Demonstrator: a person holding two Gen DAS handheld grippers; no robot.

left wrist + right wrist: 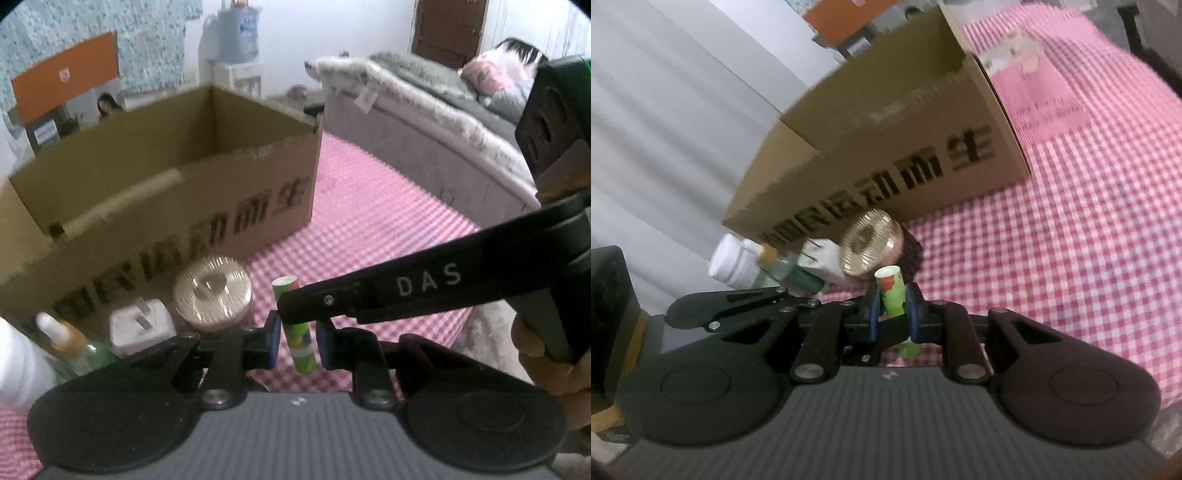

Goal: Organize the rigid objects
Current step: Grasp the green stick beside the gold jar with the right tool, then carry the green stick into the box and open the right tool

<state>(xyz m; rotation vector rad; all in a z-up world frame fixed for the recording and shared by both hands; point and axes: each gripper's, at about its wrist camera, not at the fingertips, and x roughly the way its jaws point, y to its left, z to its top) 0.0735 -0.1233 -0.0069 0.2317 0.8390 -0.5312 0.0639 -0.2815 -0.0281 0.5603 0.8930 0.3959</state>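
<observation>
A small green tube [298, 334] with a colourful printed label stands upright over the pink checked cloth [376, 221]. My left gripper [297, 341] is shut on its lower half, a blue pad on each side. From the right, my right gripper [286, 306] comes in and pinches the same tube near its top. In the right wrist view the green tube [892, 290] sits between the blue pads of my right gripper [892, 314], white rim up. An open cardboard box [177, 221] with dark lettering stands just behind; the part of its inside that shows looks empty.
Along the box front stand a gold-lidded jar [213, 295], a white plug adapter [142, 326] and a dropper bottle [61, 332]. A white pill bottle [729, 262] lies further left. A grey sofa [424, 122] lies to the right, and a hand [546, 354] holds the right gripper's handle.
</observation>
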